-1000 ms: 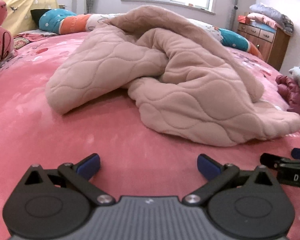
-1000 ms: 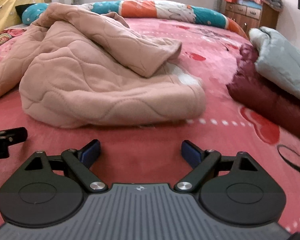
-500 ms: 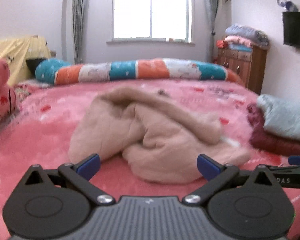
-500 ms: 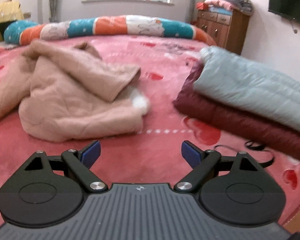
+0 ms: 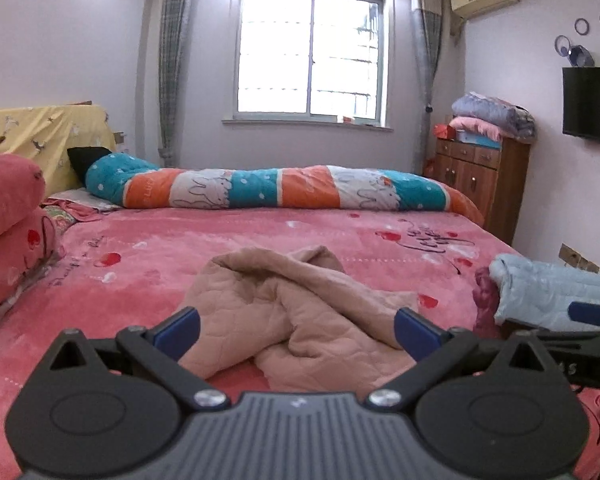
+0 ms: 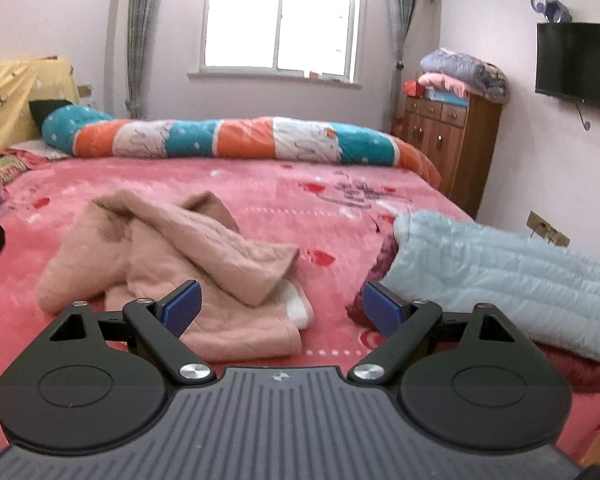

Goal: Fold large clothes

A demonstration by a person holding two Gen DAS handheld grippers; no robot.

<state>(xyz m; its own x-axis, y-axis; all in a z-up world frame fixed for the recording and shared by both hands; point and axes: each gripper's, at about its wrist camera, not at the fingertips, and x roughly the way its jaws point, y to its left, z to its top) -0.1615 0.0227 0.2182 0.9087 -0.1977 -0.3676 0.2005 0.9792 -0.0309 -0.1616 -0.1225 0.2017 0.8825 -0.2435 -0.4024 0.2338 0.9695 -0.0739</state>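
Observation:
A crumpled beige quilted garment (image 5: pixel 296 316) (image 6: pixel 180 268) lies in a heap on the pink bedspread (image 5: pixel 220 232) (image 6: pixel 284 192). A white cuff or lining (image 6: pixel 298 306) shows at its near right edge. My left gripper (image 5: pixel 298 330) is held back from the heap, open, with nothing between its blue pads. My right gripper (image 6: pixel 280 308) hovers open and empty too, above the garment's near right corner. The right gripper's tip (image 5: pixel 592 314) shows at the right edge of the left wrist view.
A folded light blue quilted coat (image 6: pixel 500 272) (image 5: pixel 552 292) rests on a folded dark red garment (image 6: pixel 580 372) at the bed's right side. A long striped bolster (image 5: pixel 280 188) lies across the far end. Pink pillows (image 5: pixel 8 248) sit left; a wooden dresser (image 5: pixel 480 184) stands right.
Both grippers have pulled back and up from the beige garment, which now looks smaller and farther off. Both stayed open.

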